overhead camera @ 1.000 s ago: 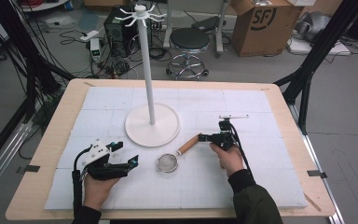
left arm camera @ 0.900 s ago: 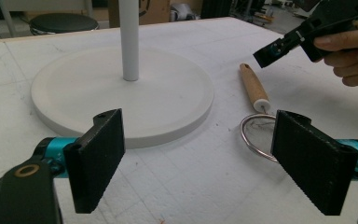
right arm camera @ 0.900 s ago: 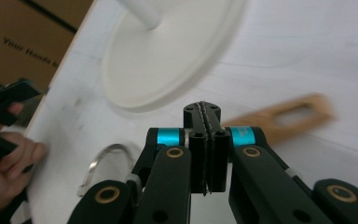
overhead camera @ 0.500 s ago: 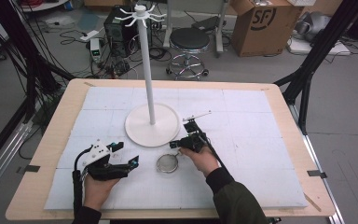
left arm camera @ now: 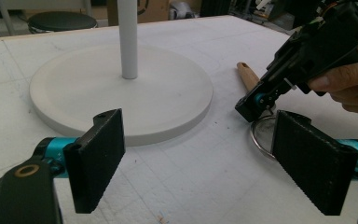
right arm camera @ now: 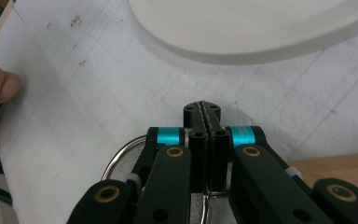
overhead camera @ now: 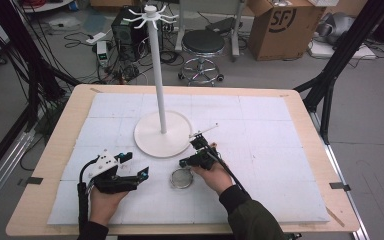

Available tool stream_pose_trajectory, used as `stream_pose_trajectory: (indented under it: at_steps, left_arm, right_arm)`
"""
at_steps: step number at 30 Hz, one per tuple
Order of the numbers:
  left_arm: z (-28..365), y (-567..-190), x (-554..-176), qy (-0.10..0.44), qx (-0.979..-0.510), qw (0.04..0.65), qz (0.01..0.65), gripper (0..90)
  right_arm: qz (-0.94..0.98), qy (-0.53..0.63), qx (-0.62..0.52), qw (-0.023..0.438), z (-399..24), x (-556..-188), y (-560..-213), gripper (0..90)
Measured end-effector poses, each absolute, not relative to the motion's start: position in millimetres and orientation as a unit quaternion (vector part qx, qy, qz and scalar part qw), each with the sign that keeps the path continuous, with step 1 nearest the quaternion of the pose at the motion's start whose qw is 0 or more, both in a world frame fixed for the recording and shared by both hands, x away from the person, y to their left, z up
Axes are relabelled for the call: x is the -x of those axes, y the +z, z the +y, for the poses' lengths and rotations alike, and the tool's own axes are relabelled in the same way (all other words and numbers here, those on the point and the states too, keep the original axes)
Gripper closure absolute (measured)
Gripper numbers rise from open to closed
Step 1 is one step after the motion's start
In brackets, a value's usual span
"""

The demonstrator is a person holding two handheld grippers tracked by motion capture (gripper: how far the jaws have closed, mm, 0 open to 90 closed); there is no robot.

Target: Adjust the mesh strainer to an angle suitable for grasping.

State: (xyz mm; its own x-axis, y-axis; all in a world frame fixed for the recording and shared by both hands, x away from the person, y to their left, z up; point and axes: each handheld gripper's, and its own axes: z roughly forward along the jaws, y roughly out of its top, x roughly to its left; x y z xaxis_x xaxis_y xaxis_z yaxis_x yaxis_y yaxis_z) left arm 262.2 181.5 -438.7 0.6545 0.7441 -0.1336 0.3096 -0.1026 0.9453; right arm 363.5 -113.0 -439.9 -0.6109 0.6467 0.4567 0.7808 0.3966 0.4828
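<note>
A small round metal strainer [overhead camera: 181, 178] with a wooden handle [left arm camera: 247, 74] lies on the white mat in front of a white stand's round base [overhead camera: 162, 134]. My right gripper [overhead camera: 182, 163] is shut, its tip low over the strainer where rim and handle meet. In the right gripper view its jaws [right arm camera: 202, 109] are pressed together, with the strainer's rim [right arm camera: 121, 156] beneath them and the handle [right arm camera: 335, 170] at lower right. My left gripper [overhead camera: 137, 165] rests open to the left. In the left gripper view its pads [left arm camera: 100, 154] stand wide apart, with the right gripper [left arm camera: 254, 102] beyond.
The stand's tall white pole [overhead camera: 156, 75] rises from the base and ends in hooks. The mat covers a wooden table [overhead camera: 60, 145]. A stool [overhead camera: 202, 47], a cardboard box [overhead camera: 280, 25] and black frame posts stand beyond the table's far edge.
My right gripper has moved left from the far end of the strainer's handle to its rim end. The strainer and the left gripper have stayed put.
</note>
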Motion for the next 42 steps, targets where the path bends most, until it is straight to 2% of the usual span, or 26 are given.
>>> stream_pose_trajectory:
  at_steps: [9,23,31,37,42]
  left_arm:
    - [181,-439,-262,0.193,-0.719,0.557,0.368,18.1]
    - [180,-440,-263,0.191,-0.721,0.555,0.368,18.1]
    - [180,-441,-263,0.191,-0.723,0.552,0.370,18.1]
    - [179,-441,-263,0.191,-0.723,0.551,0.370,18.1]
    - [178,-441,-263,0.191,-0.724,0.550,0.370,18.1]
  right_arm:
    - [-0.828,-0.339,0.430,0.124,-128,-352,-445,90.0]
    - [-0.813,-0.360,0.439,0.126,-167,-337,-445,89.9]
    - [-0.776,-0.401,0.474,0.112,-214,-336,-436,89.9]
    - [-0.746,-0.410,0.515,0.101,-262,-337,-443,89.9]
    - [-0.737,-0.404,0.533,0.101,-275,-339,-452,89.9]
